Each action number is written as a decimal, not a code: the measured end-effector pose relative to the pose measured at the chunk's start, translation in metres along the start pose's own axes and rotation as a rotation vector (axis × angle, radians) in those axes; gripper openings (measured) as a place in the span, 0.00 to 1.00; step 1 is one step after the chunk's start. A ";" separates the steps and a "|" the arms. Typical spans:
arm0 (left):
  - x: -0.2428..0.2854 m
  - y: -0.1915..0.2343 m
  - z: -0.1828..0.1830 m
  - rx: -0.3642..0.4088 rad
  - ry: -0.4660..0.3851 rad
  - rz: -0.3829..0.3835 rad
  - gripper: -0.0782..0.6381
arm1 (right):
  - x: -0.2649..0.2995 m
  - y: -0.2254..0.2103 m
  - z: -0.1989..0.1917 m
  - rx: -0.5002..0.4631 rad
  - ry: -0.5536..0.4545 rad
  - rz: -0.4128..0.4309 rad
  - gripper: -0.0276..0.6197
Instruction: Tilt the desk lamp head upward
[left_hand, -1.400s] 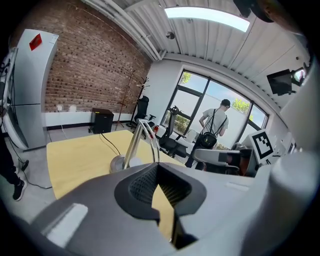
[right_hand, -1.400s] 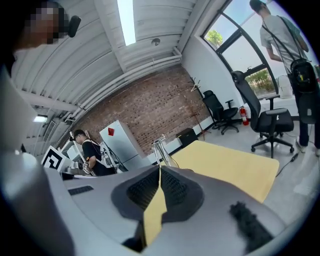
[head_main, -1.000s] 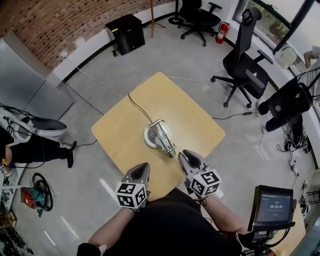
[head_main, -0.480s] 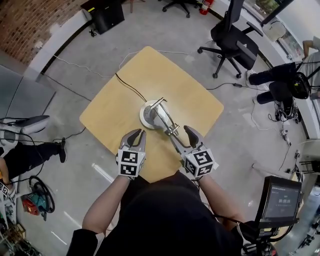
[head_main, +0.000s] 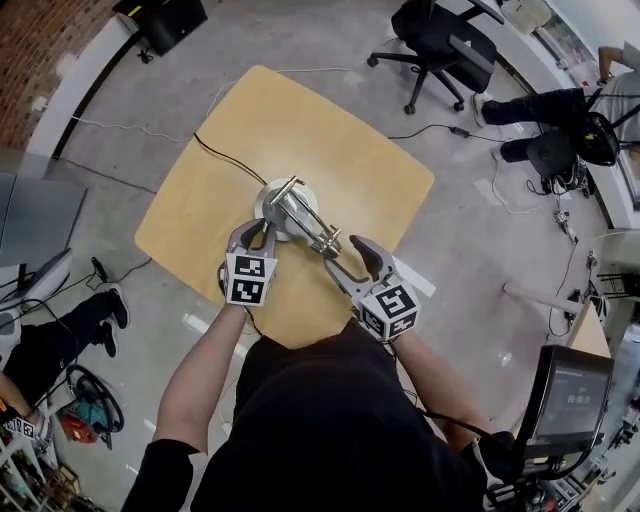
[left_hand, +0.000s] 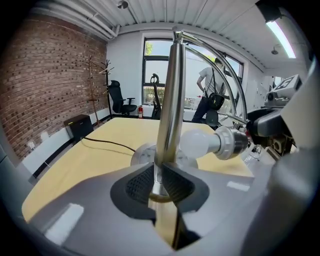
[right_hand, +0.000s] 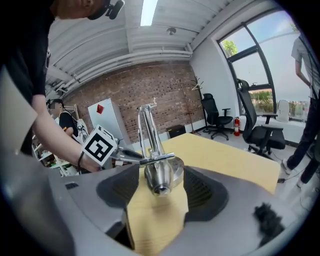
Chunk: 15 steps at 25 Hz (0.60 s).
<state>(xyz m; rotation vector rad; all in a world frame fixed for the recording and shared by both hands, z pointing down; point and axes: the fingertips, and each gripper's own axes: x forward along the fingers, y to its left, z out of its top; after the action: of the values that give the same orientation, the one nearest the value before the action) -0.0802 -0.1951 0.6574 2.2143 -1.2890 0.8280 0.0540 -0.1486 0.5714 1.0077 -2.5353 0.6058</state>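
Observation:
A chrome desk lamp stands on the yellow table (head_main: 370, 170): round white base (head_main: 268, 200), upright pole (left_hand: 169, 100), bare bulb (left_hand: 200, 143). My left gripper (head_main: 255, 235) (left_hand: 160, 182) is shut on the pole just above the base. The lamp head (head_main: 328, 242) (right_hand: 161, 175) lies between the jaws of my right gripper (head_main: 343, 252) (right_hand: 161, 189). Those jaws have just been opening and stand wide, their pads (right_hand: 204, 189) apart from the chrome head.
A black cable (head_main: 215, 155) runs from the lamp base over the table's far edge. Office chairs (head_main: 440, 45) stand beyond the table. A monitor on a stand (head_main: 570, 400) is at my right. A seated person's legs (head_main: 60, 330) reach in at the left.
Both grippers left the table's near edge and went forward to the lamp. The left one closed on the pole. The right one opened wide and sits around the lamp head.

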 end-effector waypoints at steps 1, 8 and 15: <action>0.002 0.001 -0.003 0.000 0.006 0.000 0.18 | 0.001 0.004 -0.006 -0.014 0.014 0.006 0.46; 0.016 0.010 -0.020 -0.026 0.022 0.013 0.18 | 0.043 0.008 -0.043 -0.097 0.094 0.036 0.46; 0.022 0.005 -0.032 0.013 0.043 -0.007 0.18 | 0.056 0.011 -0.043 -0.129 0.098 0.038 0.46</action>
<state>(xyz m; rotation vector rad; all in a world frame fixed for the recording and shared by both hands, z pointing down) -0.0847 -0.1903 0.6958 2.1981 -1.2581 0.8782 0.0141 -0.1509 0.6309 0.8655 -2.4775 0.4822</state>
